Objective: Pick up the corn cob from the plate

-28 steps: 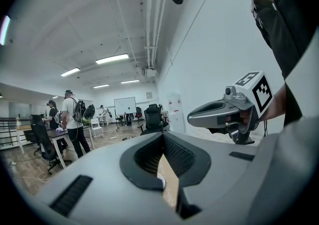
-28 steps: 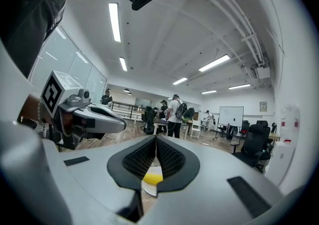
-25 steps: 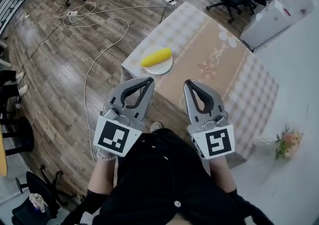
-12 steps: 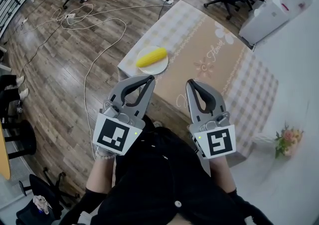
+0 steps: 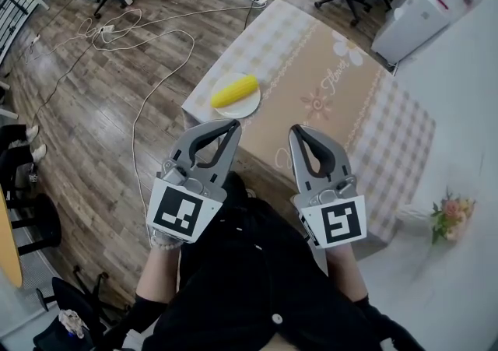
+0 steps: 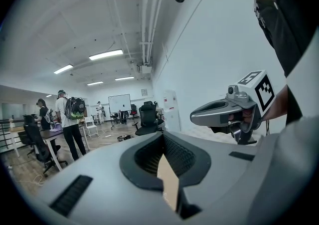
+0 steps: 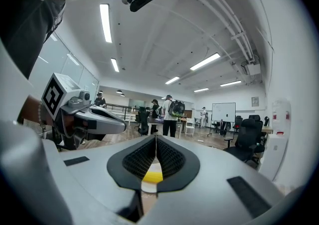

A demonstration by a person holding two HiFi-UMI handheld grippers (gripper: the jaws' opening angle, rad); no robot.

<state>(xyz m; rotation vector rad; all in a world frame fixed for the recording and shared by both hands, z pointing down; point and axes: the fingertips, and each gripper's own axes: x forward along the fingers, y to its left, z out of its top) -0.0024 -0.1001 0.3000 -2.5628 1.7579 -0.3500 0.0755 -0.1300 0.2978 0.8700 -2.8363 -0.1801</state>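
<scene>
A person stands at a table (image 5: 366, 120) with the left gripper (image 5: 233, 125) and the right gripper (image 5: 295, 131) held side by side, each with its jaws drawn together at the tips and nothing clamped between them. The only writing in sight is a cursive word (image 5: 336, 79) printed on the checked tablecloth among flower motifs, too small to read with certainty. Each gripper's cube carries black-and-white square markers, not letters. The corn cob (image 5: 235, 91) lies on a white plate (image 5: 243, 111) at the table's near corner, just ahead of the left gripper's tips and ahead and to the left of the right gripper's, clear of both. In the right gripper view its yellow shows through the hollow below the closed tips.
</scene>
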